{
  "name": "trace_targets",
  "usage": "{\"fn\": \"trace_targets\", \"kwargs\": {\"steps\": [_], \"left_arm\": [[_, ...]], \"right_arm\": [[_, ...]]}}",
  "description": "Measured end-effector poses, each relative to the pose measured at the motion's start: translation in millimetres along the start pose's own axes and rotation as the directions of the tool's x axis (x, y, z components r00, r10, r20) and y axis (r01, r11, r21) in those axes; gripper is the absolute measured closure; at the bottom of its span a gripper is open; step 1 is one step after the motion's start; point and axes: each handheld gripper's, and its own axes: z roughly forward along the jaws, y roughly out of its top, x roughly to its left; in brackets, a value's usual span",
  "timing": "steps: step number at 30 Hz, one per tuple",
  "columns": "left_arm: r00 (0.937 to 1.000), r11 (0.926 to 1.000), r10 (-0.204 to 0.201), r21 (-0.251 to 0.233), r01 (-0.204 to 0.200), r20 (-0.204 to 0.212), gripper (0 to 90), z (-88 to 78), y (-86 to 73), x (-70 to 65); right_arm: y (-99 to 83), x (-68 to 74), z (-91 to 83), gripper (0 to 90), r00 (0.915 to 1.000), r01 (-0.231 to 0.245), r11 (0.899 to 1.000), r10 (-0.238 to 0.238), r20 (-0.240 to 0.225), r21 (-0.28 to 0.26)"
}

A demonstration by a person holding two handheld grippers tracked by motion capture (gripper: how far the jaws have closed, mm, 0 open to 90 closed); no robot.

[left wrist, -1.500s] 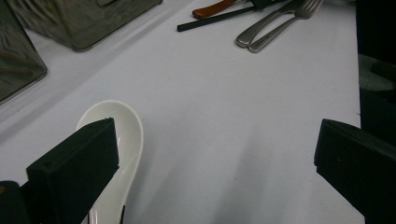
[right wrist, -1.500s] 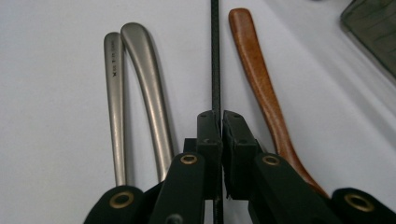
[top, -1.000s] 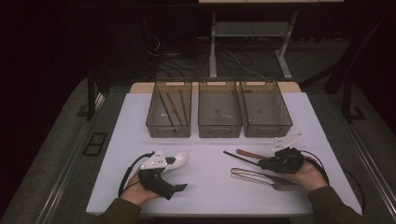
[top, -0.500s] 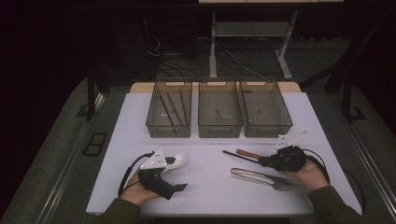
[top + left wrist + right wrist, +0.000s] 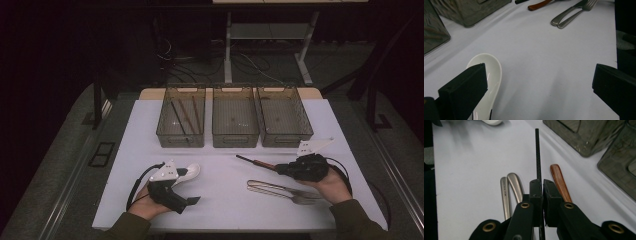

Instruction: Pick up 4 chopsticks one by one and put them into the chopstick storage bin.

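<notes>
With the right gripper (image 5: pixel 541 185) clamped on the black chopstick (image 5: pixel 537 152) at frame centre, lift it level toward the left bin (image 5: pixel 181 116) holding chopsticks; left gripper (image 5: pixel 539 82) rests open beside the white spoon (image 5: pixel 489 75).

Three smoky plastic bins sit in a row on the white tablecloth (image 5: pixel 220 165). The left bin (image 5: pixel 181 118) holds several dark sticks; the middle bin (image 5: pixel 234 117) is just beside it and the right bin (image 5: pixel 283 117) beyond. Black cables (image 5: pixel 250 62) trail across the floor behind the middle bin.
</notes>
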Motion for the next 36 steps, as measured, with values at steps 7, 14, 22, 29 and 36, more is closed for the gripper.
{"fn": "trace_targets", "kwargs": {"steps": [7, 14, 22, 29, 36], "left_arm": [[1.0, 1.0, -0.008, -0.004, 0.008, -0.003, 0.0, -6.7, -3.1, 5.1], [0.9998, 0.9997, -0.017, -0.014, 0.017, -0.007, 0.0, -8.0, -5.2, 10.4], [0.9997, 0.9996, -0.024, -0.016, 0.024, -0.005, 0.0, -8.0, -5.0, 10.4], [0.9995, 0.9993, -0.03, -0.023, 0.03, -0.008, 0.0, -6.5, -5.2, 9.4], [0.9996, 0.9995, -0.026, -0.021, 0.026, -0.007, 0.0, -6.4, -5.0, 8.8]], "right_arm": [[6.5, 2.2, -0.7, 86.4, 1.0, -0.004, 1.0, 0.005, 0.002, -0.03], [13.5, 1.1, -2.4, 86.4, 0.9998, -0.017, 0.998, 0.018, 0.008, -0.063], [22.2, 0.9, -0.7, 86.4, 0.999, -0.036, 0.996, 0.038, 0.025, -0.087], [30.7, 1.7, 2.5, 86.4, 0.9969, -0.062, 0.993, 0.066, 0.042, -0.096], [41.2, 2.8, 9.5, 86.4, 0.9958, -0.071, 0.992, 0.077, 0.051, -0.103]]}}
